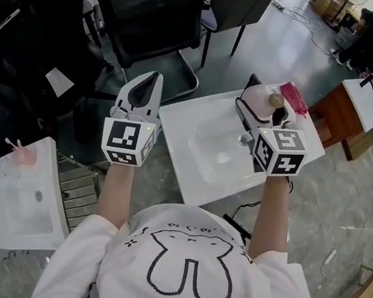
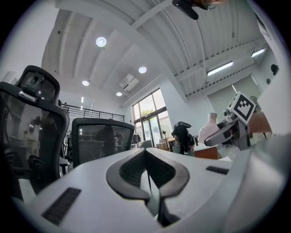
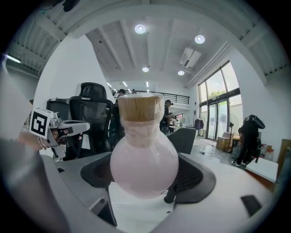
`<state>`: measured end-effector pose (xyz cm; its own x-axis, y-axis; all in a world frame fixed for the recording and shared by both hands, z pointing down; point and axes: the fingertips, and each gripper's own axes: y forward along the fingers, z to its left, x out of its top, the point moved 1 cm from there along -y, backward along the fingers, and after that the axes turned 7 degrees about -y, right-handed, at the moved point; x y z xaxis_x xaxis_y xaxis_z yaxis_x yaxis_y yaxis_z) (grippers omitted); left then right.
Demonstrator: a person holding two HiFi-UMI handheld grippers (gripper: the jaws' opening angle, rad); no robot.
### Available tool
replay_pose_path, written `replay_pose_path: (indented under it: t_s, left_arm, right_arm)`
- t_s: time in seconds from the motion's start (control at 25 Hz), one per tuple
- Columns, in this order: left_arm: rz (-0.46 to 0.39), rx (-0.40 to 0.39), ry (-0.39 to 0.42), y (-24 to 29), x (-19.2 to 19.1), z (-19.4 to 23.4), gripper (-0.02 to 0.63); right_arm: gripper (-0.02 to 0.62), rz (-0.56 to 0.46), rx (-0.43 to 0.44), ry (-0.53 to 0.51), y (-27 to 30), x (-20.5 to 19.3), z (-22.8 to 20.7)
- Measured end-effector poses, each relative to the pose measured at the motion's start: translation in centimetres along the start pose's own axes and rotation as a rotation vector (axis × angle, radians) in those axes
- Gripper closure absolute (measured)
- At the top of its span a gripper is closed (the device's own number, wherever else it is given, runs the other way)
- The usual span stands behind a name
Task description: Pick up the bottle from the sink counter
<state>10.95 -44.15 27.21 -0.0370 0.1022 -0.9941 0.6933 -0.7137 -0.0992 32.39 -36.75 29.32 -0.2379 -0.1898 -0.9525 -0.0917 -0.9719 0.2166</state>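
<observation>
The bottle [image 3: 144, 166] is round and pale pink with a cork stopper. It sits between the black pads of my right gripper [image 3: 145, 182], which is shut on its belly. In the head view the bottle [image 1: 257, 95] is held over the back of the white sink counter [image 1: 189, 180], in the right gripper [image 1: 262, 109]. My left gripper [image 1: 146, 90] hangs left of the counter over the floor, jaws together and empty. The left gripper view shows the shut left gripper [image 2: 149, 175] and, far right, the bottle [image 2: 210, 125] in the right gripper [image 2: 226, 133].
A chrome faucet [image 1: 245, 139] stands at the basin's right side and a pink item [image 1: 294, 98] lies at the counter's far corner. A second white sink [image 1: 20, 204] sits at the left. Black office chairs [image 1: 151, 9] stand beyond, a wooden cabinet [image 1: 347, 109] to the right.
</observation>
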Motion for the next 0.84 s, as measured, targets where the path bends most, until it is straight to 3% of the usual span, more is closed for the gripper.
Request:
replay_pose_path:
  t_s: [0.84]
  left_arm:
    - [-0.068,-0.027,0.032,1.1,3.3,-1.3,0.598]
  right_arm:
    - [0.212,-0.066,-0.055,-0.03,-1.6,2.4,-1.8]
